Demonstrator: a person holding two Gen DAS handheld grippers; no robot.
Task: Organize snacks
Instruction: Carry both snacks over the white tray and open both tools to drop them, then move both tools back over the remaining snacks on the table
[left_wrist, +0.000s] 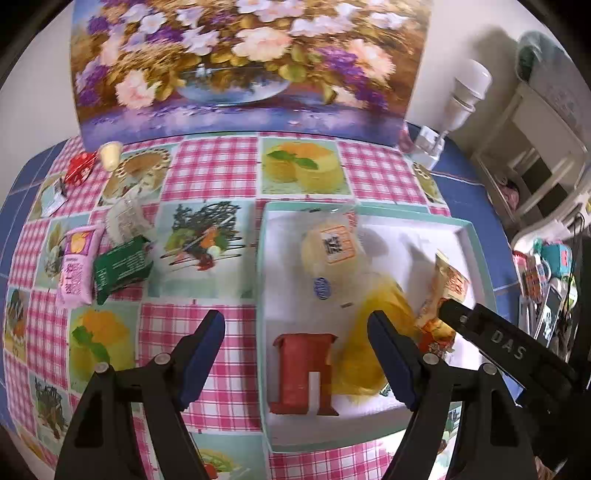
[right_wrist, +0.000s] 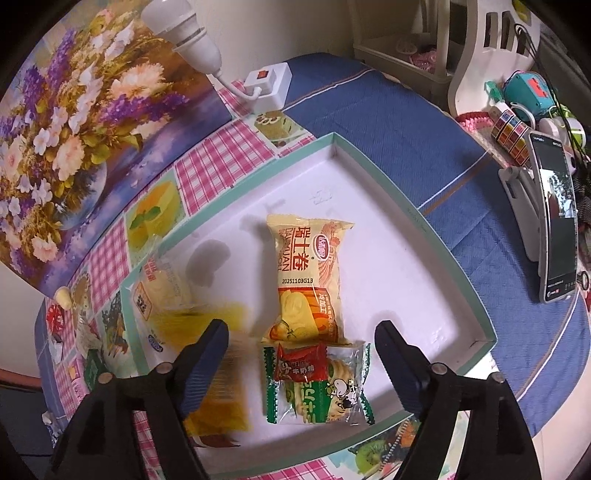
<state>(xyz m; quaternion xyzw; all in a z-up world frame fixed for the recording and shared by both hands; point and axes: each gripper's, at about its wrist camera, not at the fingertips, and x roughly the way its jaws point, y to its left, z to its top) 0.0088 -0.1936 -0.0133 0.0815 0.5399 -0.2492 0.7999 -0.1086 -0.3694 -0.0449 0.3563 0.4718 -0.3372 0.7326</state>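
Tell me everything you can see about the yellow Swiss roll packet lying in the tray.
The yellow Swiss roll packet is a glossy plastic pillow pack with crimped ends, red Chinese lettering, a printed date code and a picture of cake rolls. It lies flat, sealed, lengthwise on the white floor of the green-rimmed tray. Its near end meets the small red candy wrapper and the green biscuit packet. Neither gripper touches it.

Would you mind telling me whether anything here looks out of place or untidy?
Yes. Several snacks remain outside the tray: a pink packet and a green packet lie askew on the tablecloth, the green one tilted. Inside the tray, a small red candy lies on top of the green-edged cracker pack.
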